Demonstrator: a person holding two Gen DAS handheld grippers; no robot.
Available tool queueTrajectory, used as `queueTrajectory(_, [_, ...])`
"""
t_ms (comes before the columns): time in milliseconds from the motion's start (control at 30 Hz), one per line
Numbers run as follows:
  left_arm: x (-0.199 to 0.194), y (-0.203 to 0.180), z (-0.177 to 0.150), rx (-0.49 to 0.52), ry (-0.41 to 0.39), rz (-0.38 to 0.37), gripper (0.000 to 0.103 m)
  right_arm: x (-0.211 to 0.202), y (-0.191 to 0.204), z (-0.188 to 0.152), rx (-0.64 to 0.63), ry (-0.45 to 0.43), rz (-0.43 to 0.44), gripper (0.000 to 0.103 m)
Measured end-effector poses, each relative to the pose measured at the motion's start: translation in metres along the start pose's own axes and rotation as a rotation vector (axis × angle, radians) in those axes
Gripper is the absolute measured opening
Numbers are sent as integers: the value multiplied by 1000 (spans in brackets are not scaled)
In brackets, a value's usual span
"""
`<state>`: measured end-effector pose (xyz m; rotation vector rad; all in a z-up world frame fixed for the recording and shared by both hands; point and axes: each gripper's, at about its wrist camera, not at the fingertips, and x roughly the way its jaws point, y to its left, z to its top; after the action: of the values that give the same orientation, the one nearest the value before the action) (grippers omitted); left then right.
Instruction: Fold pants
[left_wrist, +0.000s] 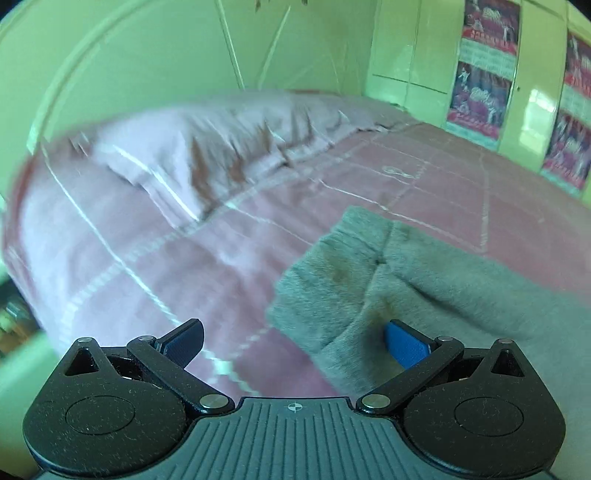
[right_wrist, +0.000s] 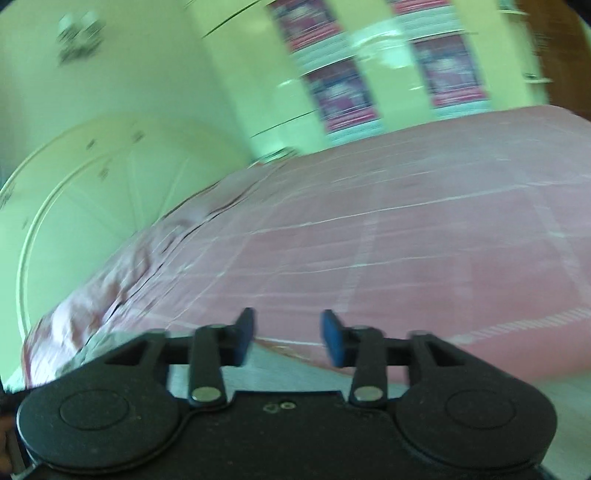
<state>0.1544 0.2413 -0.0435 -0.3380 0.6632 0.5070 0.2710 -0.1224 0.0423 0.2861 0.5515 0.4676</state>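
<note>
Grey fleece pants (left_wrist: 424, 280) lie on the pink checked bedspread (left_wrist: 184, 266), folded over, with one edge running toward the lower right of the left wrist view. My left gripper (left_wrist: 295, 341) is open wide; its right blue pad (left_wrist: 404, 345) rests against the pants' near fold, its left pad (left_wrist: 184, 339) is over bare bedspread. My right gripper (right_wrist: 288, 338) is open and empty above the bedspread (right_wrist: 406, 251). A pale grey strip, perhaps the pants (right_wrist: 280, 373), shows just below its fingers; the view is blurred.
A pink pillow (left_wrist: 221, 147) lies at the head of the bed by a cream headboard (left_wrist: 129, 74). Cream wardrobe doors with posters (left_wrist: 480, 74) stand beyond the far side of the bed; they also show in the right wrist view (right_wrist: 369, 74).
</note>
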Motion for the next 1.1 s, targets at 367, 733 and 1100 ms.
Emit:
queueTrajectory(367, [42,12,0,-97,39,-105,103,128,16,10,-115,341,113,38])
queueTrajectory(733, [39,7,0,-111,0,-129,76,141,23,4,-125,425,313,20])
queueTrajectory(1100, [40,12,-5,-134,-1,-151,75,179,44,0,-88,432,309,16])
